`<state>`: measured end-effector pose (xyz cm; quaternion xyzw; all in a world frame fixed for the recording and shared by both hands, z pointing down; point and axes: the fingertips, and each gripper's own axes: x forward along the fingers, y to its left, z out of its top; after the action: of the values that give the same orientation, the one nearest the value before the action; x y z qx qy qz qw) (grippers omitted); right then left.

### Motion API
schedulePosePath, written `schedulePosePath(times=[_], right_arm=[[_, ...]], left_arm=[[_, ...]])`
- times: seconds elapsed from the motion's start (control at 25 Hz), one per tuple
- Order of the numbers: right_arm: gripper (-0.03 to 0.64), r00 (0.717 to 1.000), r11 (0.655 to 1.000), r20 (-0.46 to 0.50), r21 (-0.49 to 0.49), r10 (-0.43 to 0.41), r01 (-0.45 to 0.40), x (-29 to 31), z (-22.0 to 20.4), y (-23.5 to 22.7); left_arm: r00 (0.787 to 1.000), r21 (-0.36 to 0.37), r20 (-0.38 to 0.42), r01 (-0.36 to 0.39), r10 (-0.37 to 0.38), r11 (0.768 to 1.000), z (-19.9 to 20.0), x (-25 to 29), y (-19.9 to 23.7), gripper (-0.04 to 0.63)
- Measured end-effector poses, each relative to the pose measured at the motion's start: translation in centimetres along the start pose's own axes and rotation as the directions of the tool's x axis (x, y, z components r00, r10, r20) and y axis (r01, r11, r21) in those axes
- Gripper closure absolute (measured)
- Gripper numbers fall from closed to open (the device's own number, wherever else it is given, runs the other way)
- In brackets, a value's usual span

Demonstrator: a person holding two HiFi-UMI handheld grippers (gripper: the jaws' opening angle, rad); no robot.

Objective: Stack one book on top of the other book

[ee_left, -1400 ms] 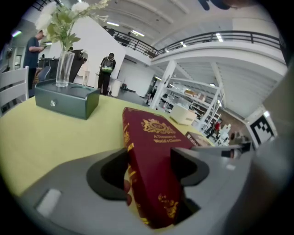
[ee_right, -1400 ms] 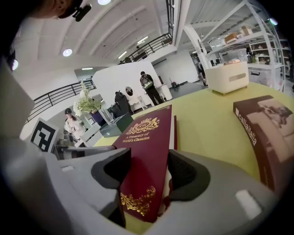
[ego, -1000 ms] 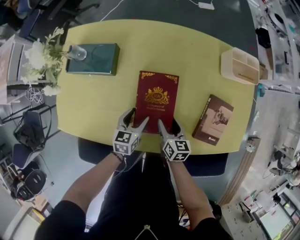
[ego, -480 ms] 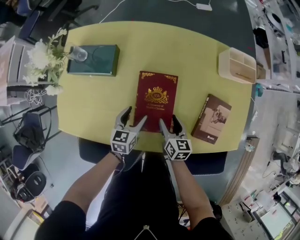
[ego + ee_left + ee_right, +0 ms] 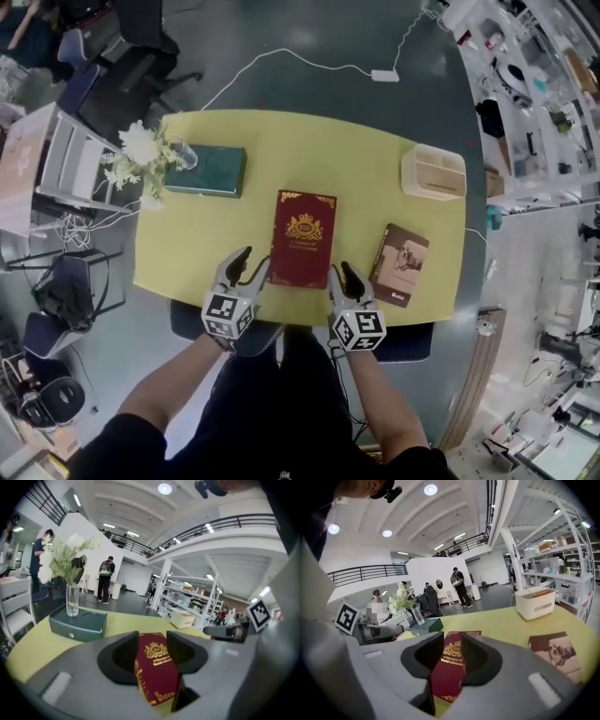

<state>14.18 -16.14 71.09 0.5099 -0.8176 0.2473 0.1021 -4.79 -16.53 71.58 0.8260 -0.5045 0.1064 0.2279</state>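
The red book (image 5: 303, 248) lies flat in the middle of the yellow surface (image 5: 197, 234), its near end toward the person. The brown book (image 5: 400, 264) sits just to its right, turned a little askew, and the two are apart. Nothing is stacked yet.

The left claw (image 5: 251, 265) hangs by the red book's near left corner and the right claw (image 5: 339, 278) by its near right corner. Both have just been closing their jaws, yet each gripper view shows a gap left between the pads. Only the red cover shows through that gap, lying on the surface beyond, so neither claw is clamped on anything. From above I can't quite tell whether the left tip brushes the book's edge.

The red one looks to me like a hardback: broad, stiff, probably weighty, with a smooth gilt-stamped cover that pads could slip on. Lying flat, it offers no lip to get a jaw under. It would likely need both claws, one at each long edge near the middle, to keep it from tipping.

The brown one is smaller and thinner, perhaps a paperback, so lighter but liable to sag if pinched at one corner. I'd reckon it the easier mover, with the red as the wider base. A hold across its spine side, with one jaw worked beneath, seems the firmest. Its near corner sits close to the surface's front edge, which might help a jaw get under.
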Motion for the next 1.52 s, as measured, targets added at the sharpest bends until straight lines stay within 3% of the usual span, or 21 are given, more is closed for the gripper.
schedulePosePath(times=[0.4,0.6,0.88,1.32,1.52], right_arm=[[0.612,0.99,0.993,0.121,-0.101,0.074,-0.062,-4.9,9.0,7.4],[0.613,0.984,0.989,0.151,-0.122,0.1,-0.082,-7.7,11.4,10.6],[0.614,0.977,0.988,0.188,-0.136,0.104,-0.079,-9.9,12.9,13.5],[0.614,0.973,0.994,0.23,-0.108,0.004,0.022,-12.2,12.6,15.2],[0.614,0.962,0.991,0.259,-0.073,-0.088,0.11,-14.6,13.6,14.6]], left_arm=[[0.988,0.084,0.144,0.05,-0.062,0.995,9.3,-6.8,-5.2,0.51],[0.979,0.119,0.186,0.063,-0.085,0.991,11.8,-10.2,-6.6,0.587],[0.97,0.151,0.205,0.1,-0.131,0.983,13.3,-13.1,-8.0,0.588],[0.95,0.192,0.175,0.226,-0.26,0.955,13.4,-14.1,-10.2,0.588],[0.927,0.208,0.139,0.317,-0.349,0.925,14.1,-13.6,-12.4,0.588]])
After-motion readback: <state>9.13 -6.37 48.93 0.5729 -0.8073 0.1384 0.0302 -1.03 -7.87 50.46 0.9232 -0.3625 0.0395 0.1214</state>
